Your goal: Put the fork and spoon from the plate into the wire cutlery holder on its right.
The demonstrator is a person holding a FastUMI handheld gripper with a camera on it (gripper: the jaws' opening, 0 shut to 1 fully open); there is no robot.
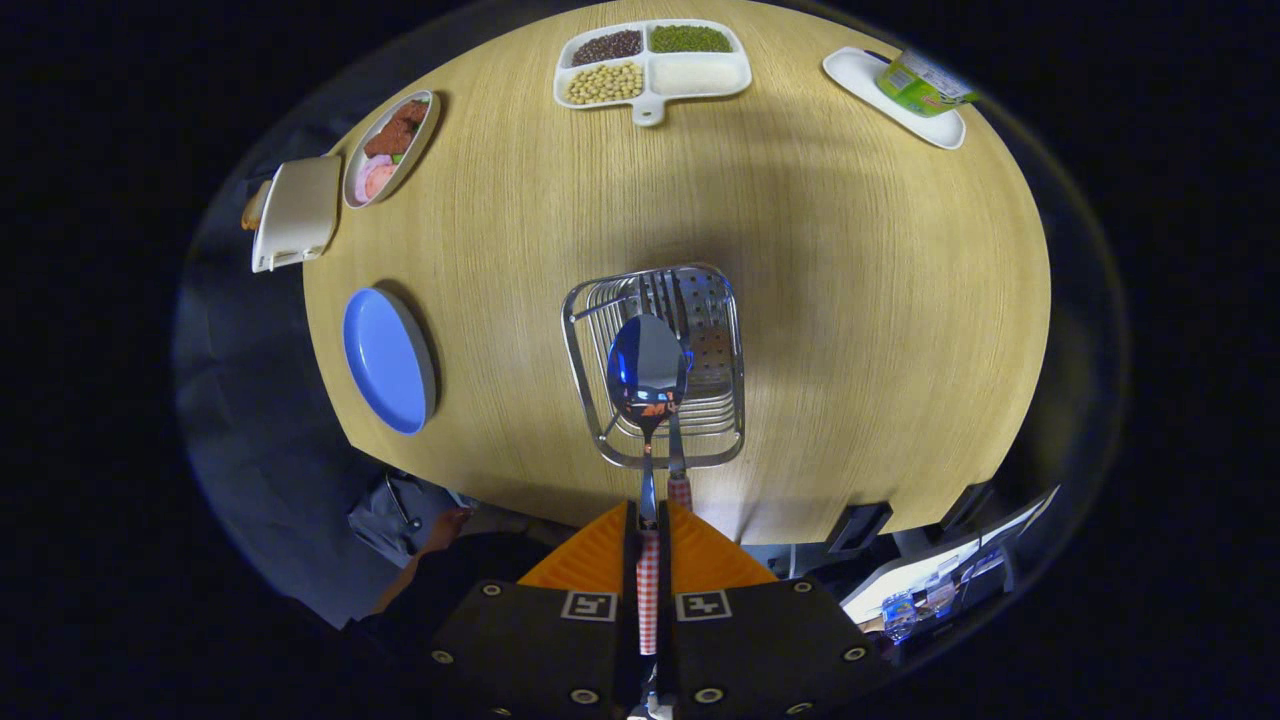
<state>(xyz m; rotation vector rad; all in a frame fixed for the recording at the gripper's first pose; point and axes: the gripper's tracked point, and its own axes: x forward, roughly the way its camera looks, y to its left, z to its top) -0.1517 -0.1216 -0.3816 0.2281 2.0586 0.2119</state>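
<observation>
With the fingers (648, 520) pinched tight on the red-checked handle of the one shiny metal spoon (647, 372), I see its long axis running straight ahead along them, bowl end farthest out, over the single square wire cutlery holder (590, 375). One metal fork (676, 300) is already in that holder, tines pointing away from me. One round blue plate (385, 358) sits left of the holder on the round wooden table (880, 300). Beyond: one white four-compartment tray (652, 65) of beans and grains.
</observation>
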